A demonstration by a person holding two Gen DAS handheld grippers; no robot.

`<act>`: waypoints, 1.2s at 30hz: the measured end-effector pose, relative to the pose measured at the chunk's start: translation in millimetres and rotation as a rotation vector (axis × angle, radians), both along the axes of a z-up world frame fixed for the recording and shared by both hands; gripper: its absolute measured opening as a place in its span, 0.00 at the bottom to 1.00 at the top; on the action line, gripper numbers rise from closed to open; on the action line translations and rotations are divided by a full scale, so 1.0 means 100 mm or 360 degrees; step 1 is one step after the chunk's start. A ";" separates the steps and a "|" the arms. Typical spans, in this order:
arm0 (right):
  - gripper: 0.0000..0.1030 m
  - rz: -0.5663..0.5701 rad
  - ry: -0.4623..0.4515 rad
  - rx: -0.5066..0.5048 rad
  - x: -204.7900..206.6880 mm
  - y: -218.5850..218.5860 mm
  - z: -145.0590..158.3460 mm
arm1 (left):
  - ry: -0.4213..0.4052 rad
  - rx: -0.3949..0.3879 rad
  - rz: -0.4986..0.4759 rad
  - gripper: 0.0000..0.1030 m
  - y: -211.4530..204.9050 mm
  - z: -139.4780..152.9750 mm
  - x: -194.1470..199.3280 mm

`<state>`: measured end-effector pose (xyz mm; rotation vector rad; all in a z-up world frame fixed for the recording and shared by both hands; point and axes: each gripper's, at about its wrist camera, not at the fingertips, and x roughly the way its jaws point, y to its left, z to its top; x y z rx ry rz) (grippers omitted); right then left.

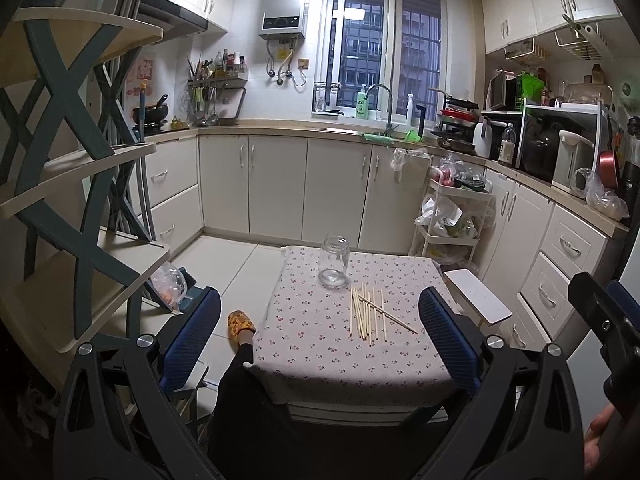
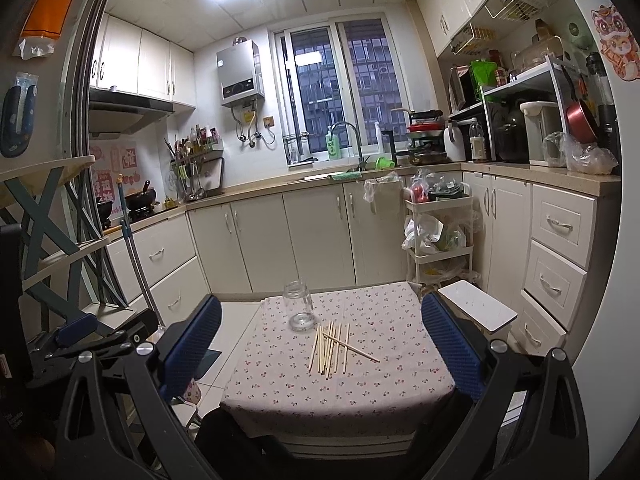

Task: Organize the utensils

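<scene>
Several wooden chopsticks [image 1: 370, 312] lie loose on a small table with a floral cloth [image 1: 320, 344], one lying across the others. An empty clear glass jar [image 1: 334, 262] stands upright just behind them. My left gripper [image 1: 320, 344] is open and empty, held well above and in front of the table. My right gripper [image 2: 320, 352] is also open and empty, held back from the table. In the right wrist view the chopsticks [image 2: 334, 346] and the jar [image 2: 300, 312] sit between the blue fingers. The right gripper's body shows at the right edge of the left wrist view [image 1: 608, 328].
A tiered shelf [image 1: 80, 152] stands close on the left. A white stool [image 1: 478, 296] and a white trolley [image 1: 452, 216] stand right of the table. Kitchen cabinets [image 1: 280, 188] line the back and right. The person's leg and slipper [image 1: 240, 324] are left of the table.
</scene>
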<state>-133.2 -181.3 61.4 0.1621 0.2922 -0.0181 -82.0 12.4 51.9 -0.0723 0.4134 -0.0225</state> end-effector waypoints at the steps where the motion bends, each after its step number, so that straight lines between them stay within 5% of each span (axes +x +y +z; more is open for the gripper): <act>1: 0.93 0.0001 -0.0004 0.0000 0.00 0.00 0.00 | -0.0004 -0.0001 0.0002 0.92 0.01 0.00 0.00; 36: 0.93 0.0010 -0.0006 0.0005 -0.01 0.03 -0.01 | 0.0030 0.0010 -0.0030 0.92 -0.05 -0.03 0.04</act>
